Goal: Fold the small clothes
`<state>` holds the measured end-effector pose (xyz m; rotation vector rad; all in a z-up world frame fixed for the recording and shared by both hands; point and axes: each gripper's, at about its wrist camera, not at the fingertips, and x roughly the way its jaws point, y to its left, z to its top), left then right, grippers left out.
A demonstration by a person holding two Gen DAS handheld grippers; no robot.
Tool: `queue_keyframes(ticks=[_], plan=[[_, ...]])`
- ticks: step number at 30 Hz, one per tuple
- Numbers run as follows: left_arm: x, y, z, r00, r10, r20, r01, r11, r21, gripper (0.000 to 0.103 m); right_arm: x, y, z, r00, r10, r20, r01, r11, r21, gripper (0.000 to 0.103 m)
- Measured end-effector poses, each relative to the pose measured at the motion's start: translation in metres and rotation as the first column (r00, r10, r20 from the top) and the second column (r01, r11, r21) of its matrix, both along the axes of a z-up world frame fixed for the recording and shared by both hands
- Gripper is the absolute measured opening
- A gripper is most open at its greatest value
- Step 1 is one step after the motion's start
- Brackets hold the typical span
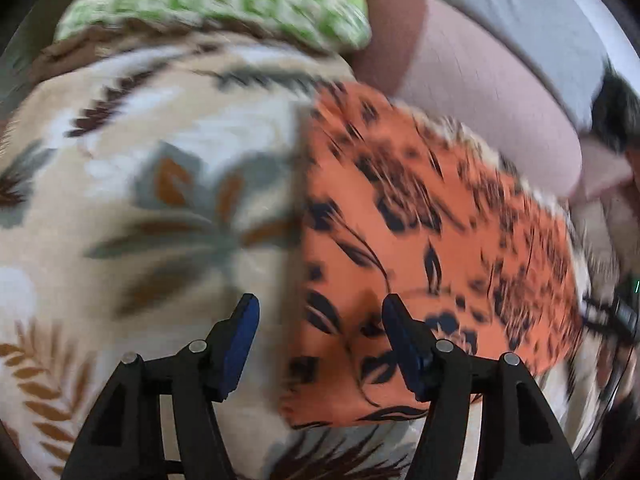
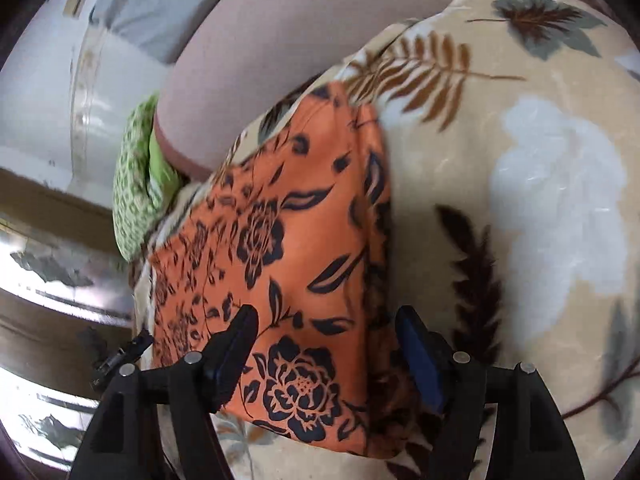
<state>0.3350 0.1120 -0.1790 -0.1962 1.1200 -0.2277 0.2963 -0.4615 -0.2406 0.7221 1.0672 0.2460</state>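
An orange cloth with black flowers (image 1: 420, 248) lies folded flat on a beige leaf-print blanket (image 1: 152, 200). My left gripper (image 1: 318, 308) is open and empty, its jaws straddling the cloth's left edge from just above. In the right wrist view the same orange cloth (image 2: 288, 248) lies as a long strip on the blanket (image 2: 520, 200). My right gripper (image 2: 326, 320) is open and empty over the cloth's near end, with the right finger beside the cloth's right edge. The left wrist view is motion-blurred.
A green patterned cloth (image 1: 224, 4) lies at the blanket's far end and shows in the right wrist view (image 2: 134, 196) too. A mauve pillow (image 1: 480, 92) lies beside the blanket (image 2: 280, 32). The bed edge and floor (image 2: 52, 280) are at left.
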Motion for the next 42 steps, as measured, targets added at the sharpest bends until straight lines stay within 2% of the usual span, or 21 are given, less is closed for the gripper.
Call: queue_keyframes(ticks=[3,5,6,7,9,12,17,20,23,25,27,28,29,30,31,32,33,36,38,40,42], plan=[[0.007,-0.011,-0.010,0.999,0.032,-0.011,-0.032,0.999,0.035,0.062,0.008,0.003,-0.019,0.996,-0.019,-0.086,0.017,1.000,-0.019,0.071],[0.010,-0.017,-0.008,0.999,0.018,-0.033,-0.017,0.999,0.041,0.019,0.009,0.003,-0.015,0.996,-0.033,-0.083,0.031,0.999,-0.024,0.067],[0.011,-0.019,-0.007,0.999,0.013,-0.050,-0.011,0.999,0.030,0.018,0.009,0.003,-0.013,0.996,-0.025,-0.085,0.024,1.000,-0.020,0.034],[0.013,-0.020,-0.006,0.998,0.018,-0.065,-0.016,0.999,0.035,0.016,0.013,0.008,-0.014,0.994,-0.007,-0.106,0.005,1.000,-0.021,0.016],[0.018,-0.024,-0.001,0.996,0.019,-0.082,-0.014,0.998,0.055,0.015,0.014,0.016,-0.006,0.994,-0.006,-0.105,-0.001,0.997,-0.072,0.015],[0.022,-0.025,0.022,0.998,0.025,-0.064,-0.022,0.999,0.044,0.014,0.012,0.019,0.017,0.997,-0.009,-0.077,0.004,0.998,-0.061,0.014],[-0.001,-0.029,0.091,1.000,0.000,0.017,0.000,1.000,0.018,0.014,-0.007,0.024,0.083,0.999,0.050,-0.017,-0.051,0.997,-0.064,0.013],[-0.047,-0.022,0.121,0.999,-0.021,0.049,0.021,1.000,0.008,0.014,-0.044,0.025,0.112,0.996,0.088,0.000,-0.088,0.993,-0.075,0.013],[-0.099,-0.011,0.119,0.999,-0.017,0.039,0.017,1.000,-0.009,0.015,-0.098,0.029,0.112,0.995,0.095,-0.011,-0.096,0.993,-0.063,0.013],[-0.136,-0.004,0.096,1.000,0.002,-0.005,-0.002,1.000,-0.006,0.018,-0.135,0.033,0.086,0.991,0.115,-0.065,-0.118,0.992,-0.044,0.018],[-0.161,0.003,0.049,0.996,0.013,-0.092,-0.015,1.000,-0.013,0.022,-0.168,0.036,0.040,0.980,0.110,-0.165,-0.117,0.992,-0.036,0.020],[-0.169,0.008,0.016,0.986,0.047,-0.160,-0.043,0.999,0.030,0.024,-0.185,0.033,0.010,0.968,0.075,-0.238,-0.086,0.996,-0.038,0.026],[-0.172,0.011,0.004,0.986,0.053,-0.161,-0.046,0.998,0.047,0.032,-0.194,0.028,-0.002,0.967,0.043,-0.251,-0.055,0.998,-0.039,0.028],[-0.176,0.014,0.005,0.992,0.053,-0.118,-0.049,0.998,0.030,0.034,-0.201,0.022,-0.003,0.975,0.013,-0.224,-0.016,1.000,-0.011,0.034],[-0.178,0.018,0.013,0.993,0.070,-0.094,-0.067,0.997,0.032,0.042,-0.210,0.011,0.006,0.981,-0.041,-0.187,0.046,0.999,0.020,0.041],[-0.179,0.022,0.024,0.989,0.122,-0.088,-0.116,0.990,0.077,0.045,-0.216,0.004,0.015,0.985,-0.070,-0.159,0.074,0.997,0.019,0.052],[-0.180,0.024,0.036,0.986,0.156,-0.063,-0.150,0.985,0.087,0.045,-0.219,0.000,0.027,0.987,-0.095,-0.126,0.097,0.995,0.005,0.075],[-0.187,0.020,0.075,0.984,0.167,0.056,-0.169,0.985,0.030,0.058,-0.219,-0.003,0.064,0.995,-0.102,-0.006,0.102,0.995,-0.021,0.077],[-0.193,-0.001,0.087,0.987,0.109,0.115,-0.112,0.993,0.024,0.062,-0.212,0.003,0.073,0.995,-0.091,0.030,0.091,0.996,-0.016,0.077],[-0.202,-0.024,0.082,0.991,0.054,0.125,-0.061,0.997,0.049,0.062,-0.204,0.014,0.067,0.996,-0.088,0.004,0.088,0.993,-0.078,0.077],[-0.205,-0.041,0.067,0.996,0.021,0.087,-0.029,0.995,0.098,0.062,-0.198,0.021,0.053,0.995,-0.086,-0.052,0.078,0.987,-0.138,0.077]])
